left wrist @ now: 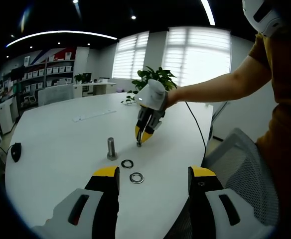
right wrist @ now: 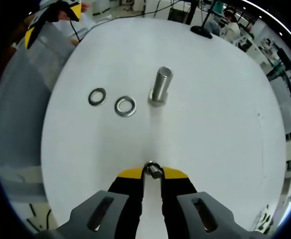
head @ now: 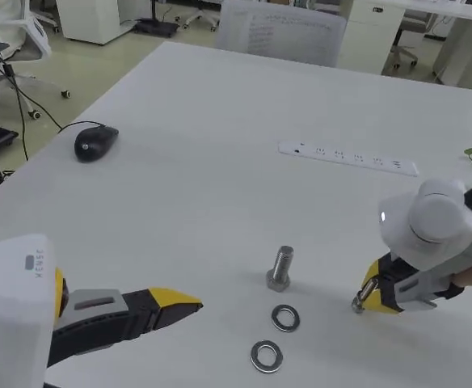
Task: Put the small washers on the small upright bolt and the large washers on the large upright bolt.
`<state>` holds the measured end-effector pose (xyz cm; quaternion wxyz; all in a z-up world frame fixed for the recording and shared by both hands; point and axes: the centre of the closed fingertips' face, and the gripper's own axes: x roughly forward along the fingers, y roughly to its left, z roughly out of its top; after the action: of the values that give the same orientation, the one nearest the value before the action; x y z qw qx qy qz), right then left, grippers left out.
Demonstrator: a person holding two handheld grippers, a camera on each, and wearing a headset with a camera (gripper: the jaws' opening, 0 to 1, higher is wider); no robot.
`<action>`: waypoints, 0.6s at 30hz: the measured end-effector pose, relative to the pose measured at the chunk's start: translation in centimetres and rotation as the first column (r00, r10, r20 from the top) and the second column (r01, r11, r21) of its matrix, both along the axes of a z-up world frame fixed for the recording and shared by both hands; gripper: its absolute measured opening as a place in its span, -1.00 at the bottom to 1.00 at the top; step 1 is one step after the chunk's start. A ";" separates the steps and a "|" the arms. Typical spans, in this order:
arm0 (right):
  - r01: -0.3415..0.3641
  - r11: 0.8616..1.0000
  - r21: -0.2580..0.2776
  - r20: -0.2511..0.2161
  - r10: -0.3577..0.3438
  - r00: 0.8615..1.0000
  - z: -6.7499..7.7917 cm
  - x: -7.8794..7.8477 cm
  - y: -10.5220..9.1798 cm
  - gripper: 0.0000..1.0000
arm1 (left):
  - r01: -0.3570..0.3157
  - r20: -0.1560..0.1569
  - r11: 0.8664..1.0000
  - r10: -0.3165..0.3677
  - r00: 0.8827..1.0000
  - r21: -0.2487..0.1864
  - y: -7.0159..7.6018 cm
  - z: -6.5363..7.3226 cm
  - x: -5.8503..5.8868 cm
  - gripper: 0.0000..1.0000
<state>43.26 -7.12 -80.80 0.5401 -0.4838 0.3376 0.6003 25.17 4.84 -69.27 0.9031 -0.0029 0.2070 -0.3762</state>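
Head view places the work on a white table [head: 220, 121]. We find the left gripper [left wrist: 154, 175] hovering low with its jaws wide apart and nothing between them. The right gripper [right wrist: 152, 174] is clamped on the small bolt [right wrist: 155, 172], which is tilted with its lower end at the table surface and not standing free. The large bolt [head: 280, 267] stands upright on its head, its shank bare. Two washers lie flat near its base, one [head: 285, 318] just beside the other [head: 267, 356], apart from the bolt. We judge the task barely begun: no washer is threaded, and the small bolt needs setting upright.
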 end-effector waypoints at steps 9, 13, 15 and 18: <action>0.018 1.000 0.005 -0.004 -0.018 1.000 -0.5 0.3 -0.3 -0.70 | -0.001 -0.006 1.000 0.001 1.000 0.000 0.2 -0.2 0.0 0.09; 0.024 1.000 0.001 -0.003 -0.024 1.000 -0.3 0.2 -0.8 -0.70 | 0.000 -0.004 1.000 0.000 1.000 -0.001 0.1 -0.1 0.1 0.09; 0.026 1.000 0.000 0.003 -0.026 1.000 0.0 0.1 -1.0 -0.70 | 0.000 0.000 1.000 0.000 1.000 0.000 0.1 0.0 0.1 0.09; 0.031 1.000 0.001 0.011 -0.031 0.999 0.5 -0.1 -1.3 -0.70 | 0.002 0.004 1.000 -0.002 1.000 0.003 0.2 0.2 0.1 0.09</action>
<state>43.20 -8.43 -80.33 0.5513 -0.4815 0.3420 0.5893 25.27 5.02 -69.10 0.9031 -0.0005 0.2058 -0.3769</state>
